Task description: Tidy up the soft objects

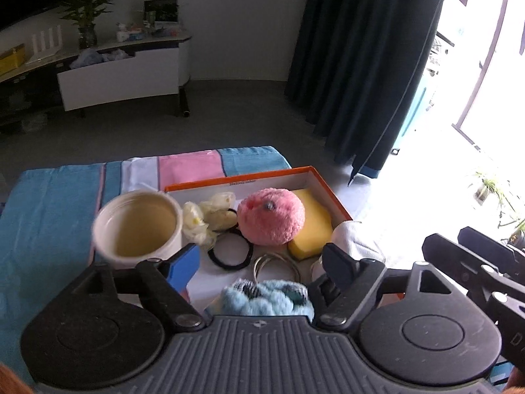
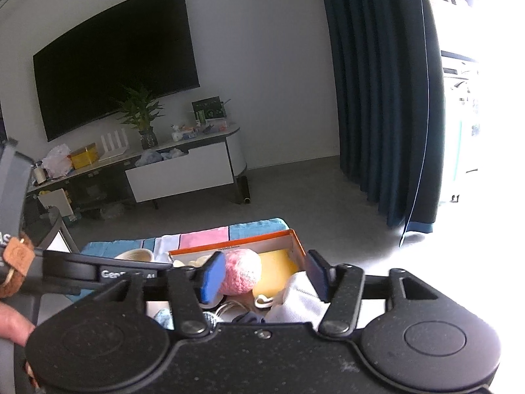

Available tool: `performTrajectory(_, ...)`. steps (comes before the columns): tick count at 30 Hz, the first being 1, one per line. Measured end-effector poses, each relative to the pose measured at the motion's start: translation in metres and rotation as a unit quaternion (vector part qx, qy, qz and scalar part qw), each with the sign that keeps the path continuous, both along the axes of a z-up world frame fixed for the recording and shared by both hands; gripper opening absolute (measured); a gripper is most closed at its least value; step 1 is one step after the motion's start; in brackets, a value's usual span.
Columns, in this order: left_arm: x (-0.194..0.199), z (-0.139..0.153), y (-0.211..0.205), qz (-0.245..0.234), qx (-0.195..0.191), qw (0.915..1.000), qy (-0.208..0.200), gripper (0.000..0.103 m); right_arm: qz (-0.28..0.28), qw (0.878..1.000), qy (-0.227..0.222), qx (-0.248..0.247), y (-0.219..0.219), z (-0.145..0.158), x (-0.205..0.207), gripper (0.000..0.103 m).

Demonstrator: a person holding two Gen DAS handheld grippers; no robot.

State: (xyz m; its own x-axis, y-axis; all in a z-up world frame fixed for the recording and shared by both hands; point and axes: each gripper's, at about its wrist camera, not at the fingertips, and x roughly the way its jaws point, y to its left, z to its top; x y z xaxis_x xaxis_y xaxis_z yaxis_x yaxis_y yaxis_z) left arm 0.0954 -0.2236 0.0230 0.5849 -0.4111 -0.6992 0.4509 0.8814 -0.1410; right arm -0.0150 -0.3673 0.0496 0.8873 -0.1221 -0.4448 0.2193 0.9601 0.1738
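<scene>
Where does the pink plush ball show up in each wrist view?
Left wrist: the pink plush ball sits at centre, in the orange box, beside the yellow sponge.
Right wrist: it sits low at centre, partly behind that gripper's blue pad.
Shared landmark: the orange box.

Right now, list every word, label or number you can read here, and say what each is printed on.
"Gen... AI", white letters with the middle hidden, on the left gripper body in the right wrist view.
Dark print on the orange box rim: too small to read.
Green package on the TV cabinet: too blurred to read.
</scene>
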Motion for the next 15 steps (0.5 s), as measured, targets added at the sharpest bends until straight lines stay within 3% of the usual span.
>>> performTrajectory(7,-0.034,0.009,0.013,0.026,0.006,0.9996,-0.013,0.103,0.007,1.000,0.009,-0.007,0.005,0.004,-0.023,0.081)
performTrajectory(15,-0.077,0.006,0.024,0.051,0.017,0.9985,-0.009,0.103,-0.003,0.999,0.048,-0.005,0.007,-0.008,-0.058,0.084)
